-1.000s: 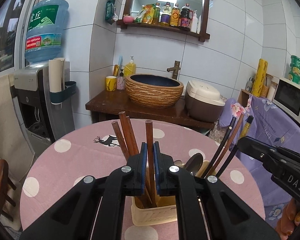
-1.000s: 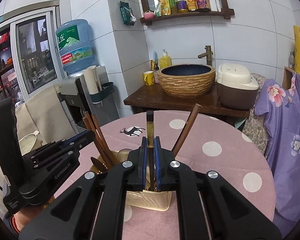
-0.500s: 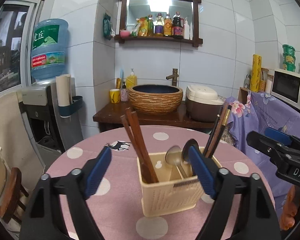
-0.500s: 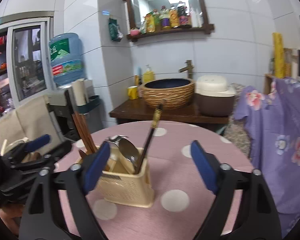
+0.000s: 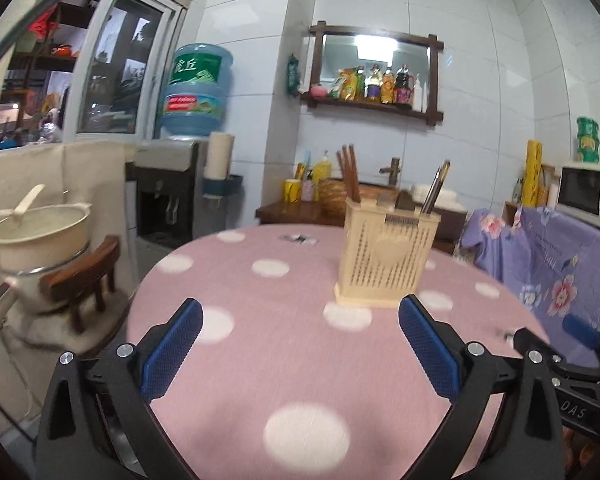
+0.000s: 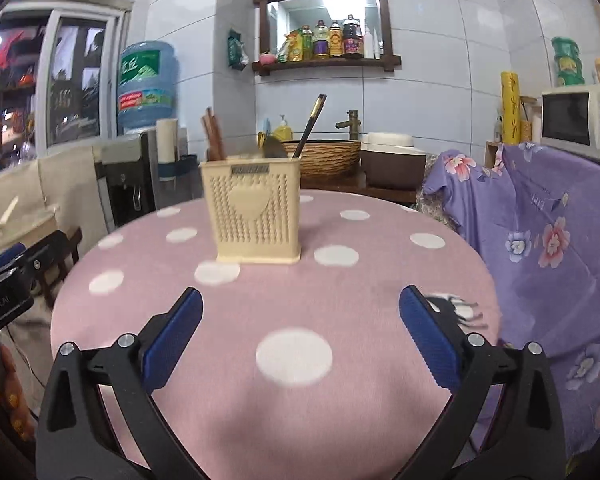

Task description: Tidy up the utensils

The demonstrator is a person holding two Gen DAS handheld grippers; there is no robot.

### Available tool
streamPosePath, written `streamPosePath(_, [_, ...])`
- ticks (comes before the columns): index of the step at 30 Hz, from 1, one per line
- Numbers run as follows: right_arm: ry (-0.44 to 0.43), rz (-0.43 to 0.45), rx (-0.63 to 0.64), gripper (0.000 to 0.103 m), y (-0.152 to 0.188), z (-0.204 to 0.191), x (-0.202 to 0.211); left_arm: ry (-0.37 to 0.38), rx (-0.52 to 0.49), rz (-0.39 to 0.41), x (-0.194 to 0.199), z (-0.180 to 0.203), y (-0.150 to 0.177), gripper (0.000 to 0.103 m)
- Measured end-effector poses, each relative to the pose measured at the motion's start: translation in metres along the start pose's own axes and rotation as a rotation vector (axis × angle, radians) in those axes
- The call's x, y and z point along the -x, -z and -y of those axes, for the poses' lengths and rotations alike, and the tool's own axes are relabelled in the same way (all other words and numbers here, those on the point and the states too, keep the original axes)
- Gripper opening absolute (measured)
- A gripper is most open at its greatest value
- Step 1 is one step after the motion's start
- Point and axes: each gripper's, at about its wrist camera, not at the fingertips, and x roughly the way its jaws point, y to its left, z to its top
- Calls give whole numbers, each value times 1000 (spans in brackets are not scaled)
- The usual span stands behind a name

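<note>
A cream plastic utensil caddy (image 5: 388,252) (image 6: 256,216) stands upright on the round pink polka-dot table (image 5: 280,360) (image 6: 340,400). Brown wooden chopsticks (image 5: 350,176) (image 6: 214,136) stick out of its left end and dark gold-tipped chopsticks (image 5: 434,190) (image 6: 310,124) out of its right. Spoon heads (image 6: 274,148) show between them. My left gripper (image 5: 300,304) hangs low over the near table, well short of the caddy. Its jaws are opening wide, with nothing between them. My right gripper (image 6: 300,292) does the same, also empty.
A cream pot (image 5: 40,236) rests on a small wooden stool (image 5: 84,276) left of the table. A purple floral cloth (image 6: 540,220) drapes over furniture on the right. Behind the table are a water dispenser (image 5: 168,192) and a dark counter with a woven basin (image 6: 320,156).
Both grippers were shut on chopsticks over the caddy. They have let go, spread wide, and drawn back and down, so the caddy now stands farther off in both views.
</note>
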Motion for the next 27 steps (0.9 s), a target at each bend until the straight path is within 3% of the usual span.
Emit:
streamPosePath(6, [50,23,-32,97,43,6,55,-18,-13,-47,53,-1,44,98])
streamPosePath(9, [97,47,-30,97,52,6,76,10,-16,-49,68,0,55,98])
streamPosePath(18, [71,63,-35,97,64,6,117,9,-27,6,104,3,63,98])
streamPosePath(27, [48,73,-21,97,64,3,128,21,-29,28,116,3,65,98])
